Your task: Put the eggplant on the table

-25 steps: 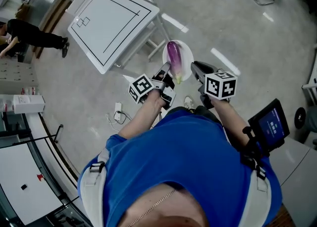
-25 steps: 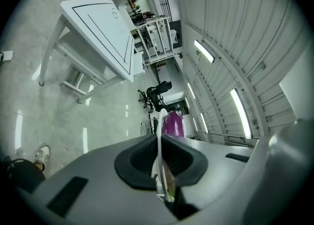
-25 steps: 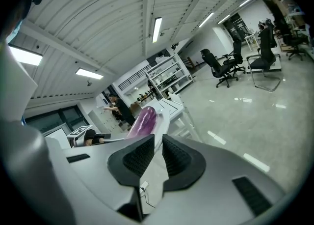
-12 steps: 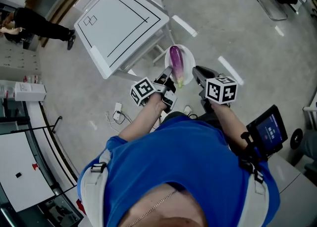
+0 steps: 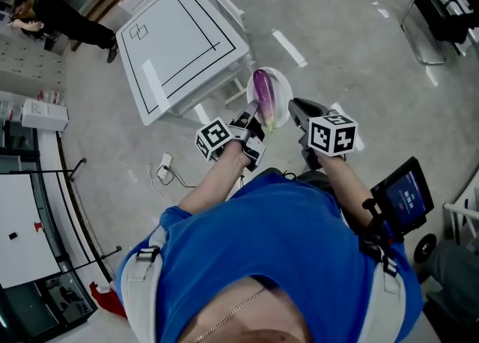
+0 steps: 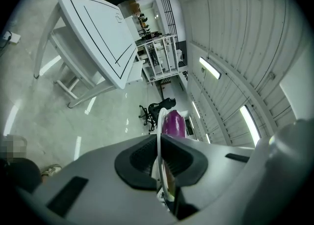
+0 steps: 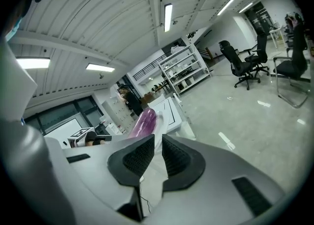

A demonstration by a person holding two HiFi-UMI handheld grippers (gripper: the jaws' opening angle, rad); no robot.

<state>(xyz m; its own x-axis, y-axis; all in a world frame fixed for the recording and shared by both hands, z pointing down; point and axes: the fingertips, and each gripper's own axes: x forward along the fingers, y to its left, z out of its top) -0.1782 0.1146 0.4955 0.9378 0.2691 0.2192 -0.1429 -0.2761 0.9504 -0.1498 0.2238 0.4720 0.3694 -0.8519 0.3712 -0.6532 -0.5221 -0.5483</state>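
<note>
Left fingers (image 6: 137, 159): clamped tight on the thin white rim of the plate (image 5: 283, 88), edge running straight down the slit between the dark pads.
Left gripper (image 6: 159, 139): at the plate's near edge, marker cube toward the wearer's arm.
Right fingers (image 7: 179, 160): drawn in to a narrow slit, plate rim entering at the tips, floor and a cable showing through lower down.
Right gripper (image 7: 158, 140): at the plate's right edge, just beside the left one, cube facing up.
Eggplant (image 5: 263, 91): purple, glossy, lying lengthwise on the plate, pale green stem end toward the grippers; up in the air, not on the table.
Plate: carried between both grippers, over bare floor (image 5: 344, 42), just off the table's near corner.
Table (image 5: 176, 42): white top with black lines, nothing on it, ahead and to the left.
Arms: both stretched forward out of a blue shirt (image 5: 277, 252); small lit screen (image 5: 408, 190) strapped beside the right forearm.
Further out: a person in dark clothes (image 5: 63, 19) bending at far left beyond the table; office chairs (image 7: 240, 64) across the room.
</note>
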